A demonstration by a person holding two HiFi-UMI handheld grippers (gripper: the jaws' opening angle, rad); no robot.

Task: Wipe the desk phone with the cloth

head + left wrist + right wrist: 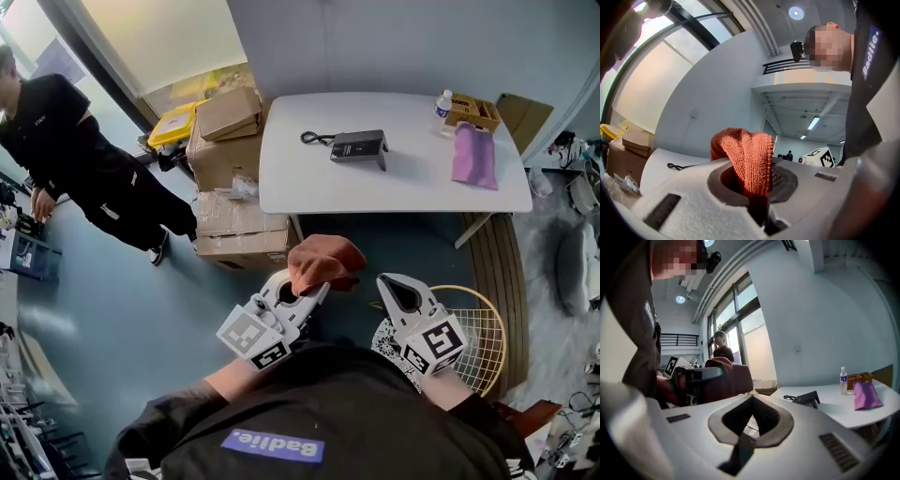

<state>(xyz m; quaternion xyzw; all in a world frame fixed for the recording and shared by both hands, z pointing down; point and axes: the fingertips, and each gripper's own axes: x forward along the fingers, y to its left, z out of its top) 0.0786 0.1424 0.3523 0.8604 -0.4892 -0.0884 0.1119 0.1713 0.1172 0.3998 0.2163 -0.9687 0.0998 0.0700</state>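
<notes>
Orange terry cloth (323, 262), who has it?

My left gripper (298, 298). Its jaws are pinched on a fold low down, so the rest stands up in a loop above the tips. I'd guess the low pinch is meant to leave plenty of free fabric as a wiping face.

Right gripper (398, 292)?

Jaw tips are together with nothing between them. I'm holding it beside the left one, close to my chest. My read is it's spare for now, maybe to steady the phone later.

Where's the desk phone (359, 147)?

On the white table (412, 192), left of centre and well apart from both grippers. It's propped on its stand, so the face slopes. The cord is curled at its left end. From the right gripper view it sits ahead and to the right.

Anything near it?

There's a water bottle (442, 108), a wooden box (473, 112) and a pink fabric piece (474, 155) toward the table's right end, none touching the phone. Cardboard boxes (225, 150) are stacked off the table's left edge. A person in black (84, 169) stands far left, out of my path.

Stage?

Cloth is in hand and no wiping has begun. Next I'd walk up and bring the loop down on the sloped face. The risk is the light phone sliding, or the cloth snagging the cord.
</notes>
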